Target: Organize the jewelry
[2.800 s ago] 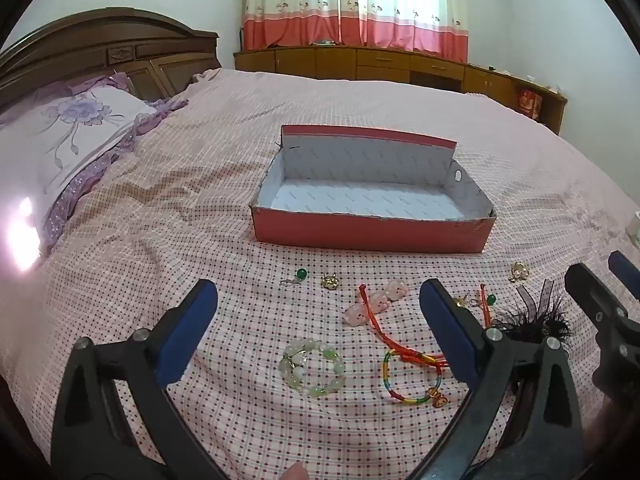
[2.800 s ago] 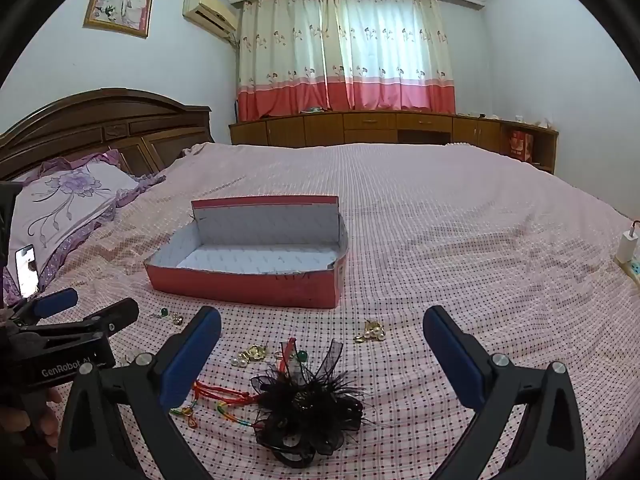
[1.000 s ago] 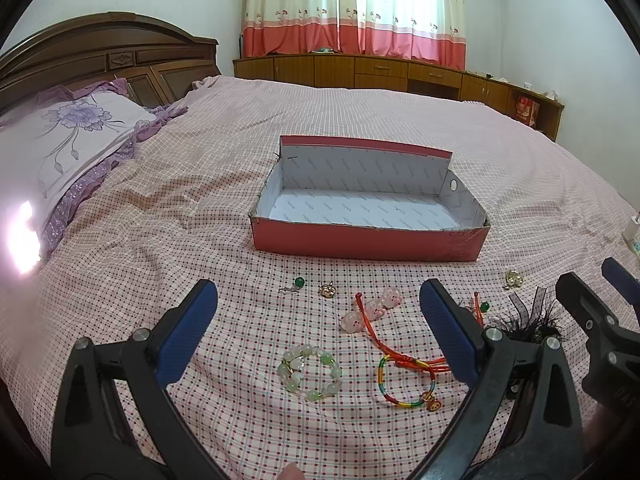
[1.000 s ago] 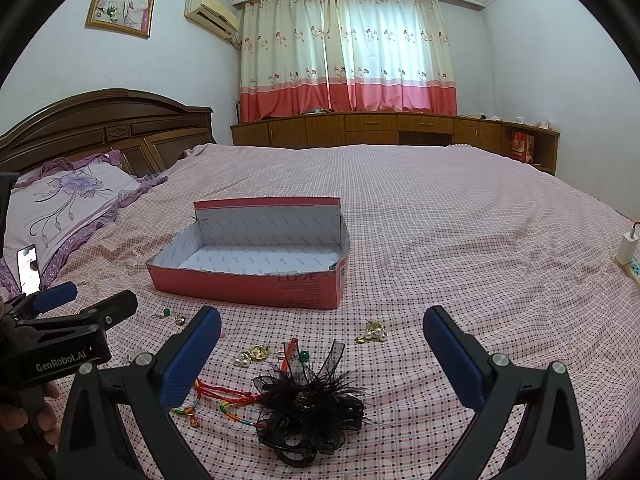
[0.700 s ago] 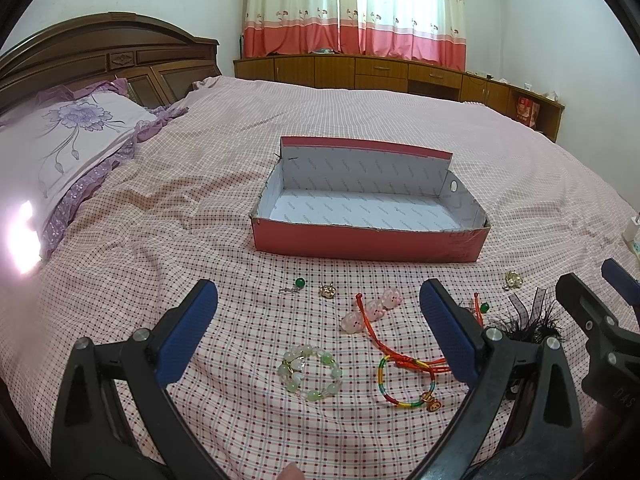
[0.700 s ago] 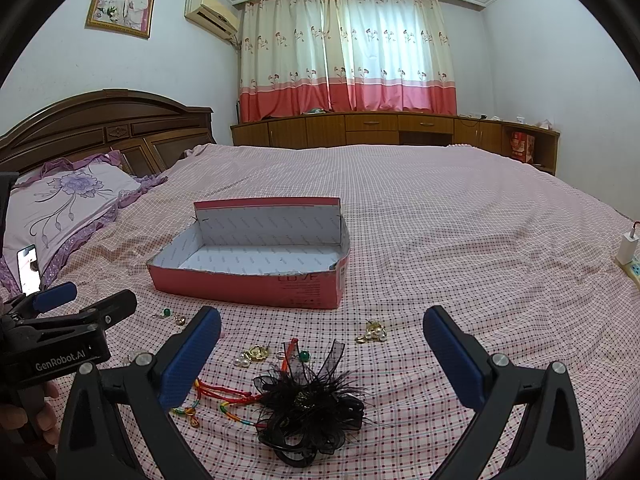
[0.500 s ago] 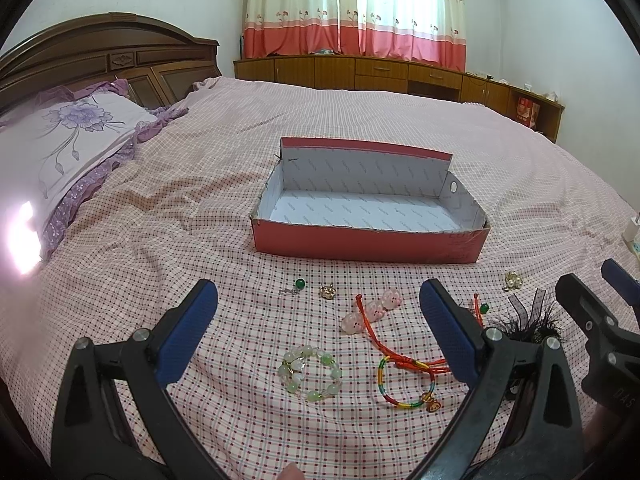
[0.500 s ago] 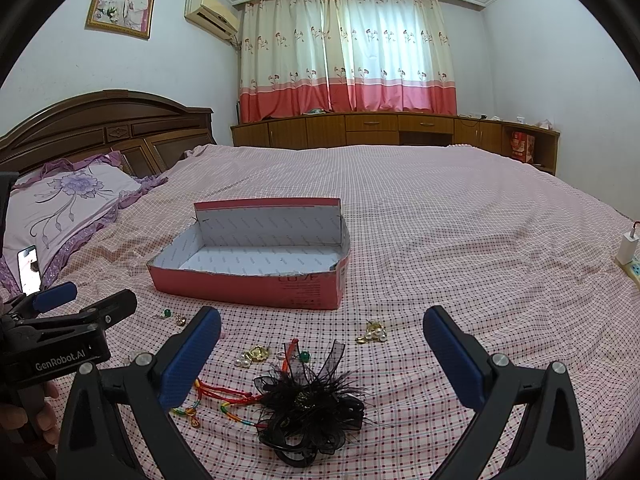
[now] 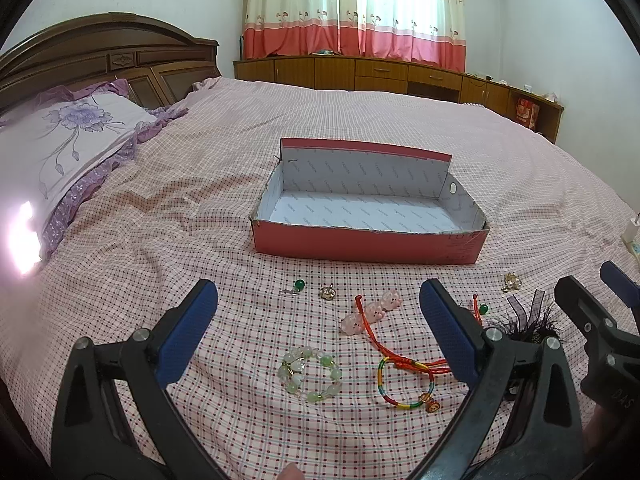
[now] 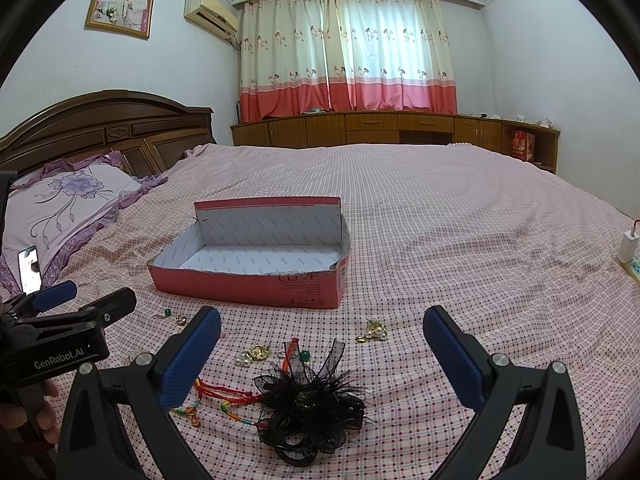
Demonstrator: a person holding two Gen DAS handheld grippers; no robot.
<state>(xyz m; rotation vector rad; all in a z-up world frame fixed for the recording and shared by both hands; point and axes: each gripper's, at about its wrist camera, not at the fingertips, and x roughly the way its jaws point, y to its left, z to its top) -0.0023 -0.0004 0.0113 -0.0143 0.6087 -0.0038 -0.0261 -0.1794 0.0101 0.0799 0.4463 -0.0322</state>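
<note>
An open red box point(image 9: 368, 240) with a white inside sits on the bed; it also shows in the right wrist view point(image 10: 248, 284). In front of it lie a green bead bracelet point(image 9: 311, 376), a rainbow cord bracelet point(image 9: 404, 384), a red cord with pink charms point(image 9: 370, 312), a green stud point(image 9: 299, 284) and small gold pieces point(image 9: 327, 292). A black feather flower clip point(image 10: 312, 408) lies between my right gripper's fingers, with gold earrings point(image 10: 372, 330) beyond. My left gripper point(image 9: 320, 332) is open and empty above the bracelets. My right gripper point(image 10: 320, 360) is open and empty.
The bed has a pink checked cover point(image 9: 160, 220) with folds. A purple flowered pillow point(image 9: 60, 140) and wooden headboard point(image 9: 100, 52) are at the left. A phone point(image 10: 30, 270) lies by the pillow. A white charger and power strip point(image 10: 628, 252) sit at the right edge.
Both grippers have stayed nearly still over the last second; earlier the left view pulled back slightly from the box. Nothing was picked up.
</note>
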